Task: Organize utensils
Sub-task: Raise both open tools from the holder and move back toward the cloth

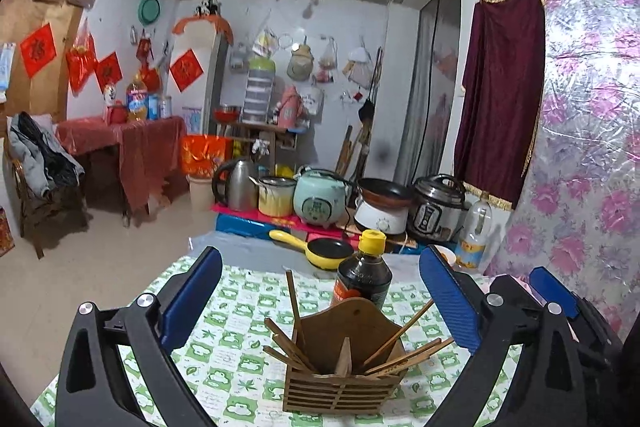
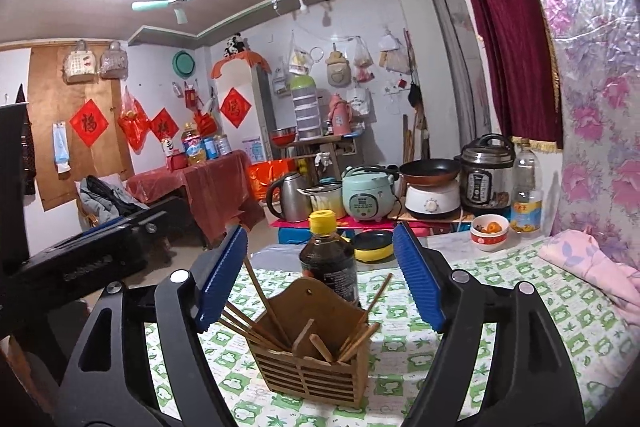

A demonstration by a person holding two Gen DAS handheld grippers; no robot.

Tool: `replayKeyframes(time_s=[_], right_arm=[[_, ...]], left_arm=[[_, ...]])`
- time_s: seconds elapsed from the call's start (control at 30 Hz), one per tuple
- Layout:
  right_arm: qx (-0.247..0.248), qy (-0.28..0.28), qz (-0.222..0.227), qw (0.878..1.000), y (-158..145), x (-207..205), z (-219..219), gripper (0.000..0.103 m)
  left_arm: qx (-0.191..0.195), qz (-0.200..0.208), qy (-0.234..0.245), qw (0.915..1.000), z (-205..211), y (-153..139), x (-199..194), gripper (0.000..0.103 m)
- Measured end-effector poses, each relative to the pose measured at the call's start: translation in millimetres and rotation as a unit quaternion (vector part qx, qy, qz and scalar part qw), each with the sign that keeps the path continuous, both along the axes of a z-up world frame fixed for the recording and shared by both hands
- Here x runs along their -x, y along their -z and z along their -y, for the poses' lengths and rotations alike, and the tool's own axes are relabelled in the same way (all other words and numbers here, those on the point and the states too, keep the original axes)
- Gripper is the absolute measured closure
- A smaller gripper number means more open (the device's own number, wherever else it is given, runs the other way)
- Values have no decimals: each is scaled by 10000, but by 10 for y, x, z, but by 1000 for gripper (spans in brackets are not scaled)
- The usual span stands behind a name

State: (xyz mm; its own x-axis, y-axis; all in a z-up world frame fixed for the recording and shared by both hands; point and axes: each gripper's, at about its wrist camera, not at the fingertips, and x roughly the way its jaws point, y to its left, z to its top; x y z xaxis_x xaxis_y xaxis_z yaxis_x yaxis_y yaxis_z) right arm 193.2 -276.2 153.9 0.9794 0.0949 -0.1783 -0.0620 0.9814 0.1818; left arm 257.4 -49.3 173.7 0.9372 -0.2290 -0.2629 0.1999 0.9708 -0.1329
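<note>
A slatted wooden utensil holder point(image 1: 340, 387) stands on the green-and-white tablecloth point(image 1: 224, 347), with several wooden chopsticks point(image 1: 296, 303) leaning out of it at all angles. My left gripper point(image 1: 320, 267) is open wide, its blue pads apart on either side of the holder and touching nothing. In the right wrist view the same holder point(image 2: 312, 379) and chopsticks point(image 2: 260, 299) sit low between the fingers of my right gripper point(image 2: 320, 239), which is open and holds nothing. The right gripper's blue pad point(image 1: 552, 291) shows at the right edge of the left wrist view.
A dark sauce bottle point(image 2: 330, 267) with a yellow cap stands just behind the holder. Further back are a yellow pan point(image 2: 372, 247), a bowl point(image 2: 489, 231), a plastic bottle point(image 2: 526, 187) and cookers. A pink cloth point(image 2: 592, 267) lies at the right, against the flowered wall.
</note>
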Motion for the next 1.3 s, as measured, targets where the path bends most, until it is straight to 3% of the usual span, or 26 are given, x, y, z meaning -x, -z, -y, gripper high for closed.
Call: replayKeyframes(time_s=[0.1,0.2,0.33,0.37,0.53,0.63,0.83,1.13,1.3], right_arm=[[-49,66,16,10000,-17,71,47,29],[-55,124,15,9999,-13,140,71,28],[38,213,-88,9997,218,292,57,23],[36,252,-106,9996,312,321,63,18],[-58,256,-1065,9940,1009,333,133,15],[-257,53,-1699,9851,1291,283,187,15],[-148,-245,-2260,9737,1616,371,114,15],[32,-607,-2662,9620,1802,533,34,13],[-54,-537,-2810,9582,1862,507,79,12]], left_arm=[[-147,132,-89,9998,-26,22,130,6],[-411,272,-323,9983,-118,274,318,6],[-729,4,-479,9962,-237,659,400,6],[-752,-102,-521,9958,-279,758,405,6],[-770,-621,-584,9934,-470,1108,419,6],[-1011,-645,-737,9900,-489,1234,493,6],[-1419,-723,-816,9839,-453,1365,524,6],[-1450,-935,-854,9813,-428,1462,449,6],[-1372,-1472,-886,9755,-497,1597,243,6]])
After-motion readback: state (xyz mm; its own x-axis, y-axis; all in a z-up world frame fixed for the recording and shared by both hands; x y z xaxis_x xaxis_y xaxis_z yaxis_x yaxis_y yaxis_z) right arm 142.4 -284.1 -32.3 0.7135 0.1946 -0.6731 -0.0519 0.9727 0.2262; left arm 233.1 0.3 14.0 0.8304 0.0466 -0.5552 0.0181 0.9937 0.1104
